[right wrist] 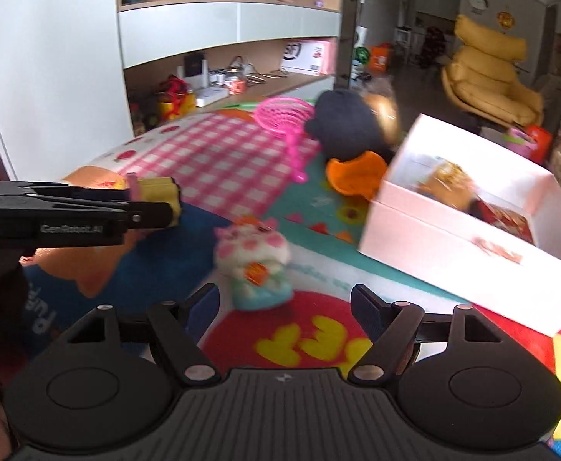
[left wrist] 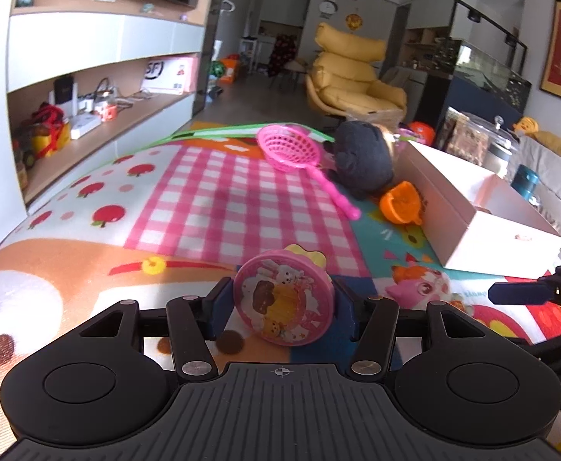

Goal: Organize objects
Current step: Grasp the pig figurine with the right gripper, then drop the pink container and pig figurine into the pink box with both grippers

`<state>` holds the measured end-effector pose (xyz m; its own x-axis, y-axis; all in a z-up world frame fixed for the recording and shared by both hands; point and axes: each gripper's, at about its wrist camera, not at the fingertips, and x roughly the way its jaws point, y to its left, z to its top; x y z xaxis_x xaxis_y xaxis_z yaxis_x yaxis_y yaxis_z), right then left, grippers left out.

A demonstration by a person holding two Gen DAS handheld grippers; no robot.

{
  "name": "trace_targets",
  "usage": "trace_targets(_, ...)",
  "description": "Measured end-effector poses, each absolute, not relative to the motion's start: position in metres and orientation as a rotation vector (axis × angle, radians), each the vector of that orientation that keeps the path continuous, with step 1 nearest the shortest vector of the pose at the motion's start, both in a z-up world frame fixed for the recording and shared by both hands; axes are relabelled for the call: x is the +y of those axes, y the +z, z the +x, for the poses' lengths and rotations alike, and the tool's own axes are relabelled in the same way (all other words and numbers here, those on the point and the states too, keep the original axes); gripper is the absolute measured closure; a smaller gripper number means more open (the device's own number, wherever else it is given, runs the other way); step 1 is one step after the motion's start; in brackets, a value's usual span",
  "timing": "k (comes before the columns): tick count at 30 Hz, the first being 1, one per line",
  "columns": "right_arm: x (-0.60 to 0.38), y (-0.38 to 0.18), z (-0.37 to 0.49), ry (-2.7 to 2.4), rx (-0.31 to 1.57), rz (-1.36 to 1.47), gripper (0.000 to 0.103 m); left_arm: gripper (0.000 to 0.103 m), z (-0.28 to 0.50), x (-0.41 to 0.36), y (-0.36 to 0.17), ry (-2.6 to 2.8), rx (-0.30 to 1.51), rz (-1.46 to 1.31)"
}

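Note:
My left gripper (left wrist: 283,299) is shut on a round pink toy case (left wrist: 284,297) with a cartoon lid and a yellow knob, held above the play mat; in the right wrist view the left gripper (right wrist: 165,207) shows at the left with the toy's yellow and pink edge (right wrist: 157,188). My right gripper (right wrist: 284,307) is open, with a pink-and-white cat figure (right wrist: 255,265) on the mat just ahead of its fingers. A white open box (right wrist: 468,226) with items inside lies to the right, also in the left wrist view (left wrist: 468,207).
A pink toy strainer (left wrist: 299,153), a dark plush (left wrist: 361,157) and an orange toy (left wrist: 401,203) lie on the colourful mat (left wrist: 203,199) beyond. A shelf unit (left wrist: 100,107) runs along the left. A yellow armchair (left wrist: 353,73) stands at the back.

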<state>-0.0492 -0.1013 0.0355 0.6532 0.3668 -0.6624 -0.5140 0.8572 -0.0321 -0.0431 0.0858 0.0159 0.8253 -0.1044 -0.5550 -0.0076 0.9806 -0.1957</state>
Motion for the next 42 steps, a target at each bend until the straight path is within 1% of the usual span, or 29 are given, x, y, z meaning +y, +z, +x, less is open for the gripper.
trace_targets(8, -0.078, 0.021, -0.038, 0.551, 0.762, -0.211, 0.027, 0.043, -0.048, 0.089, 0.017, -0.053, 0.591, -0.194)
trace_targets(11, -0.076, 0.026, -0.041, 0.629, 0.759, -0.173, 0.027, 0.043, -0.048, 0.091, 0.017, -0.057, 0.587, -0.207)
trace_targets(17, -0.067, 0.031, -0.037, 0.567, 0.715, -0.235, 0.027, 0.043, -0.049, 0.094, 0.015, -0.064, 0.58, -0.223)
trace_targets(26, -0.056, 0.022, -0.01, 0.539, 0.756, -0.234, 0.027, 0.043, -0.049, 0.096, 0.015, -0.067, 0.579, -0.23)
trace_targets(28, -0.052, 0.021, -0.007, 0.544, 0.766, -0.234, 0.032, 0.043, -0.049, 0.097, 0.015, -0.067, 0.579, -0.237)
trace_targets(30, -0.051, 0.023, -0.008, 0.541, 0.763, -0.244, 0.048, 0.043, -0.049, 0.097, 0.014, -0.069, 0.578, -0.239)
trace_targets(32, -0.054, 0.025, -0.009, 0.544, 0.764, -0.245, 0.053, 0.043, -0.049, 0.097, 0.014, -0.067, 0.578, -0.233)
trace_targets(42, -0.101, 0.048, -0.038, 0.449, 0.712, -0.254, 0.054, 0.044, -0.051, 0.086, 0.017, -0.06, 0.586, -0.172)
